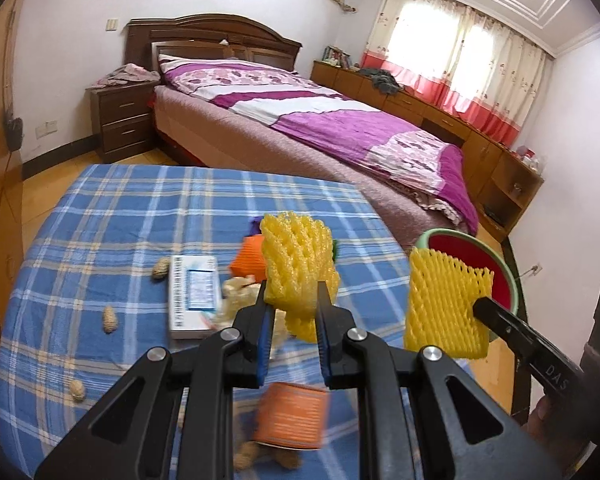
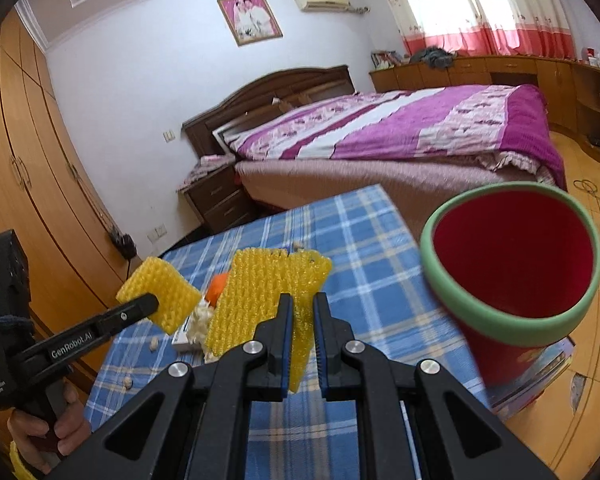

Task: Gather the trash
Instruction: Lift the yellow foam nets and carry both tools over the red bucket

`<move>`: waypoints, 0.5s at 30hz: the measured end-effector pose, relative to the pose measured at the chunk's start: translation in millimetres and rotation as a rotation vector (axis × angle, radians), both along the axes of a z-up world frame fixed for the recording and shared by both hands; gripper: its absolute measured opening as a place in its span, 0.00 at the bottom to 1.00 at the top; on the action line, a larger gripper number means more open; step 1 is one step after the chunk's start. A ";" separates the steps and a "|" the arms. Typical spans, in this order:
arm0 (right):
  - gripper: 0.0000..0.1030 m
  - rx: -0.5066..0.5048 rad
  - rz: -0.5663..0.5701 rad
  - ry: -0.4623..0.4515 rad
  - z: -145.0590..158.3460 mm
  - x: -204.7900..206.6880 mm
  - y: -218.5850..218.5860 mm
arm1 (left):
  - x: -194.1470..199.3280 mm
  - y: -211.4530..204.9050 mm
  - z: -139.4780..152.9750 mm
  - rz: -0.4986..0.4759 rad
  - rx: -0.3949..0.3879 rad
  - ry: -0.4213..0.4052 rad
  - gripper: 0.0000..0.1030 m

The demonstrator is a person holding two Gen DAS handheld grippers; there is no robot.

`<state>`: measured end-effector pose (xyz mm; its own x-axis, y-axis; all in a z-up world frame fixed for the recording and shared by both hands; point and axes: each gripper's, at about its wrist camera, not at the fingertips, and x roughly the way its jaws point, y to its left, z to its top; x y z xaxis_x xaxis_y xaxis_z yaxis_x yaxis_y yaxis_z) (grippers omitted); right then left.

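Observation:
My left gripper [image 1: 292, 296] is shut on a yellow foam fruit net [image 1: 296, 264] and holds it above the blue plaid table [image 1: 112, 216]. It also shows in the right wrist view [image 2: 150, 304] with its net [image 2: 160, 296]. My right gripper [image 2: 302, 300] is shut on a second yellow foam net [image 2: 268, 292], seen in the left wrist view [image 1: 478, 304] with that net [image 1: 444, 304]. A red bin with a green rim [image 2: 512, 256] stands just right of the table, close to my right gripper; it also shows in the left wrist view [image 1: 484, 260].
On the table lie a white box [image 1: 194, 296], an orange can [image 1: 292, 416], an orange wrapper [image 1: 248, 260], crumpled paper [image 1: 240, 288] and several peanuts [image 1: 110, 320]. A bed [image 1: 320, 132] stands beyond the table, a wardrobe [image 2: 24, 168] on the left.

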<state>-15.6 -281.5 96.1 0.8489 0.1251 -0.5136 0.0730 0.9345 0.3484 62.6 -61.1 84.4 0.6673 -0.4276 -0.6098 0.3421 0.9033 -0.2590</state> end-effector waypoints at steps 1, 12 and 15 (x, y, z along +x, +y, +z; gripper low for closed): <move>0.11 -0.001 -0.007 -0.009 2.5 -2.2 -3.6 | -1.2 -4.9 2.2 -0.008 -0.001 -0.001 0.18; 0.11 0.042 -0.123 -0.077 13.4 -20.8 -61.5 | -1.1 -61.5 11.0 -0.119 0.001 0.027 0.18; 0.11 0.045 -0.167 -0.071 10.5 -23.7 -78.3 | 0.9 -76.1 13.6 -0.139 0.008 0.024 0.18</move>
